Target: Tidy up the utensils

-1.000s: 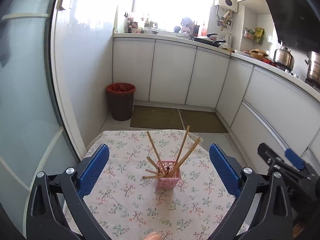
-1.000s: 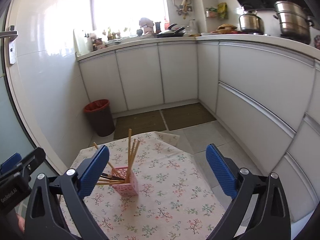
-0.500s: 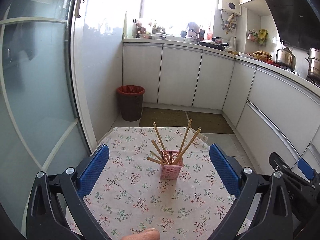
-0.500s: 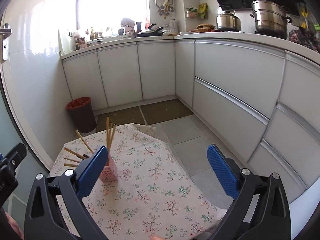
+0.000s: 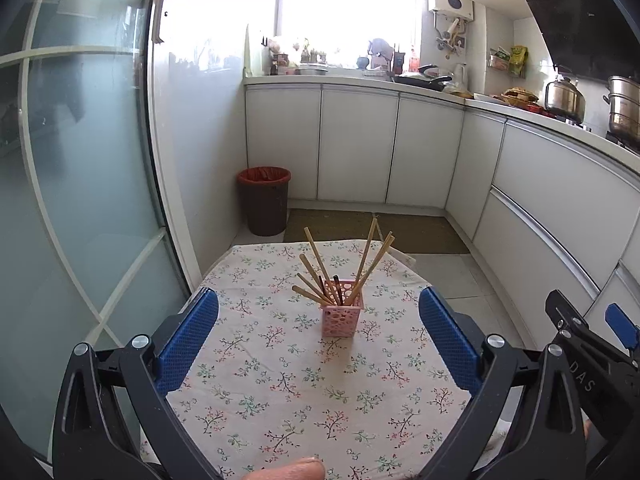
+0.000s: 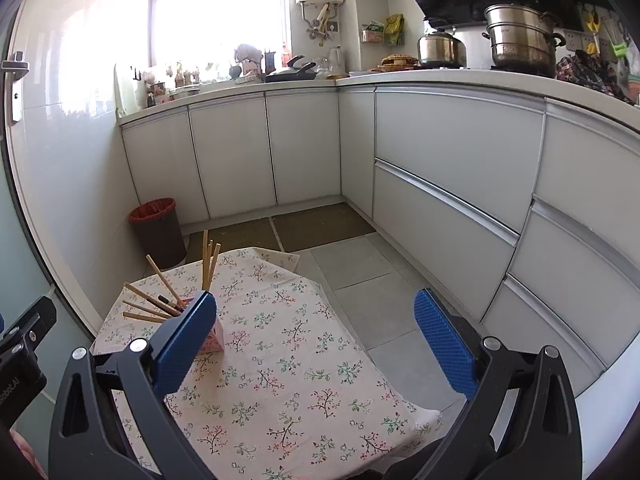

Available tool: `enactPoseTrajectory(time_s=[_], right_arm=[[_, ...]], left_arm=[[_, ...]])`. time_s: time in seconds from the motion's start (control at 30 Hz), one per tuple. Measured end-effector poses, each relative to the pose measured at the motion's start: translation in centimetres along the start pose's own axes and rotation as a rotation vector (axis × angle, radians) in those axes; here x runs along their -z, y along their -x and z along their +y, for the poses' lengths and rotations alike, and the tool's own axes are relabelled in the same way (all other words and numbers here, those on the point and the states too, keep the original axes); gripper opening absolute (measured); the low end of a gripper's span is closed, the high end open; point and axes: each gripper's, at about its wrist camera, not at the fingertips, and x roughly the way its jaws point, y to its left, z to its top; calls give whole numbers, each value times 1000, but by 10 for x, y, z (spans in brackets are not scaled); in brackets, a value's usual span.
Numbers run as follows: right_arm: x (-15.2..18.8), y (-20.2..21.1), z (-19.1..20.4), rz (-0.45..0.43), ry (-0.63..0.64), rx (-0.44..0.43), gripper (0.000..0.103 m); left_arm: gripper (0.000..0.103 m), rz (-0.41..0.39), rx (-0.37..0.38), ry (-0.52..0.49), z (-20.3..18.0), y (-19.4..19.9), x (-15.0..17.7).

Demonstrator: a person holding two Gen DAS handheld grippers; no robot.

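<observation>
A pink perforated holder [image 5: 342, 316] stands upright on the floral tablecloth [image 5: 280, 384], with several wooden chopsticks [image 5: 370, 262] and a dark utensil fanned out of it. My left gripper [image 5: 318, 336] is open and empty, above the near table, the holder ahead between its blue pads. My right gripper [image 6: 314, 340] is open and empty; the holder [image 6: 214, 338] is partly hidden behind its left pad [image 6: 184, 344], chopsticks [image 6: 206, 258] sticking up above. The right gripper shows at the left wrist view's right edge [image 5: 592, 344].
The small table's [image 6: 280, 400] far and right edges drop to the tiled floor. A brown bin with red liner [image 5: 264, 200] stands by the glass door [image 5: 80, 200]. White cabinets [image 6: 440, 168] run along the back and right, with pots [image 6: 520, 40] on the counter.
Both grippers have pulled back and risen from the holder; it looks smaller and farther in the left view. The right view has swung right, so the holder now sits behind its left pad.
</observation>
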Motion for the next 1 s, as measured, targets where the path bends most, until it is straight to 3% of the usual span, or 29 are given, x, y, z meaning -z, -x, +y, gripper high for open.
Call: enactPoseTrajectory(time_s=[1.0], right_arm=[[7, 3, 1, 11, 18, -17, 97]], left_arm=[[96, 54, -13, -33, -4, -7, 4]])
